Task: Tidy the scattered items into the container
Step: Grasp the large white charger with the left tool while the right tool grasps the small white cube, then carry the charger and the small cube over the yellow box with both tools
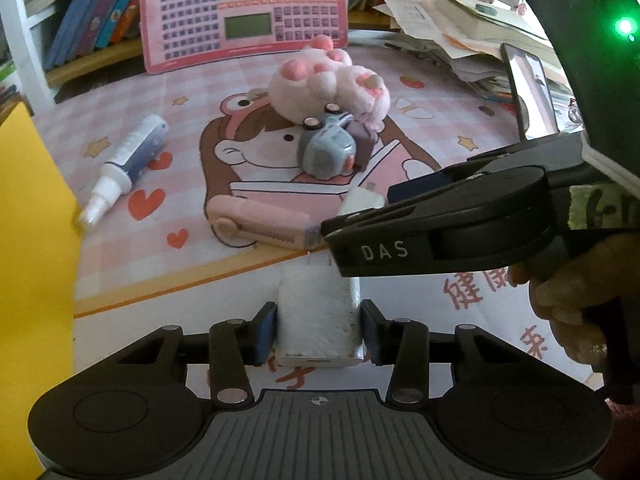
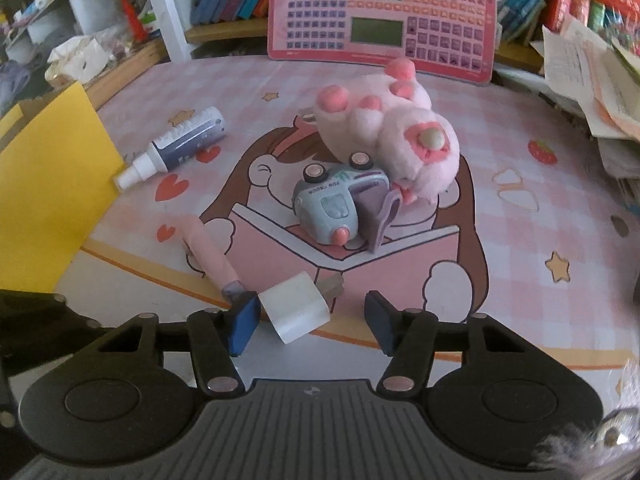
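My left gripper (image 1: 319, 330) stands around a white power adapter (image 1: 318, 312) on the mat; both pads sit close beside it, whether they press it I cannot tell. My right gripper (image 2: 312, 322) is open around a second white charger cube (image 2: 294, 306), which lies tilted against its left pad; that gripper also shows in the left wrist view (image 1: 360, 216). Scattered on the mat are a pink plush toy (image 2: 388, 132), a grey toy car (image 2: 332, 204), a white-and-blue spray bottle (image 2: 176, 146) and a pink stick-shaped item (image 2: 208, 254). The yellow container (image 2: 48, 176) stands at the left.
A pink toy keyboard board (image 2: 384, 12) leans at the back before shelves of books. Stacked papers (image 2: 592, 80) crowd the right side. A phone (image 1: 528, 88) stands upright at the right in the left wrist view.
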